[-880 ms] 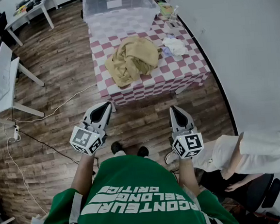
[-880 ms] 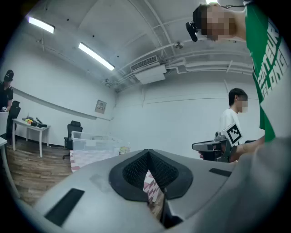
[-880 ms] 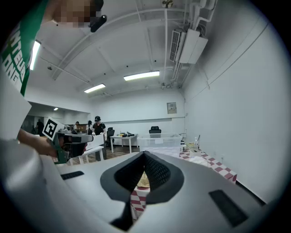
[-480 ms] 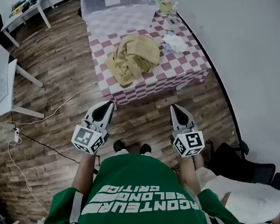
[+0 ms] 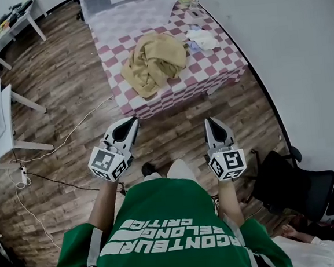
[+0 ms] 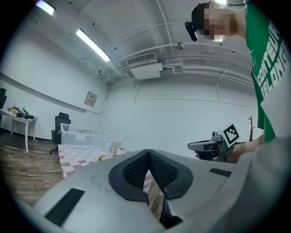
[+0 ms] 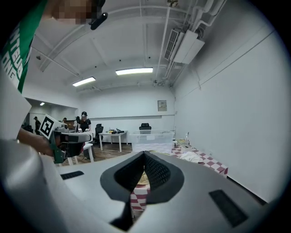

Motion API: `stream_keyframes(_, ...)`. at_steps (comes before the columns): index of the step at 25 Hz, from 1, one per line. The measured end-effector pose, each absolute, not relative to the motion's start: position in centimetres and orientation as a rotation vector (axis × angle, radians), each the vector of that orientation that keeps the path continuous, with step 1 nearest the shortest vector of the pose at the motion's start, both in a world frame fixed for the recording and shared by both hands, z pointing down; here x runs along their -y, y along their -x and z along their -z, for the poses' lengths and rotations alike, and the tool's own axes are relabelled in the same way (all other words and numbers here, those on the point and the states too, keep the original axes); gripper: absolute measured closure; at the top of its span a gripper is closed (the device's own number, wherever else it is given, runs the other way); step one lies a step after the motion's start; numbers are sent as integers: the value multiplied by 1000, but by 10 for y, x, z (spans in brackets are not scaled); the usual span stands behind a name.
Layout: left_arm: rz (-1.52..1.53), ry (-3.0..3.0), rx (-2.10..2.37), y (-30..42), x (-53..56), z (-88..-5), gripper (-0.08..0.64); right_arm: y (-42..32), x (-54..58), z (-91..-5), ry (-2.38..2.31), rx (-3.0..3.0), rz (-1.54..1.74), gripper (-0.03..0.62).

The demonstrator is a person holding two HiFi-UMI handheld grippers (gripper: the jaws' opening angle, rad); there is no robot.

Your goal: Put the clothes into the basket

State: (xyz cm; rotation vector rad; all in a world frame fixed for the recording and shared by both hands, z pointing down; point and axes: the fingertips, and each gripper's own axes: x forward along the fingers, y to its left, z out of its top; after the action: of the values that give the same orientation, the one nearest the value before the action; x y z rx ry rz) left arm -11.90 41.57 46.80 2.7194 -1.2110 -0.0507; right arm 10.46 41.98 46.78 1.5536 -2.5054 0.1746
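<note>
- Fingers of the left gripper (image 5: 131, 124) and the right gripper (image 5: 210, 123) are pressed together on nothing, well short of the bench (image 5: 213, 68).
- A yellow garment (image 5: 154, 61) lies heaped mid-bench, with a white cloth (image 5: 202, 38) beside it and the clear basket (image 5: 144, 10) behind.
- Both look soft and light (likely to trail), so pinch a raised fold.
- A floor cable (image 5: 68, 135) and a black chair (image 5: 302, 185) lie off to the sides, out of the way.

"CONTEUR", "CRITIC" on green shirt (image 5: 162, 209)
</note>
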Motion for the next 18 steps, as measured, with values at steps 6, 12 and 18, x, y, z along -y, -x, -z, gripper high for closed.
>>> stream_keyframes(6, 39, -2742, 1112, 100, -401, -475, 555, -115, -415, -474, -1610, 2457, -197, 584)
stream_keyframes(12, 3, -2765, 1060, 71, -366, -480, 555, -140, -381, -481, -1636, 2449, -209, 584)
stream_keyframes(18, -8, -2762, 1057, 42, -310, -483, 555, -168, -323, -482, -1641, 2463, -208, 583)
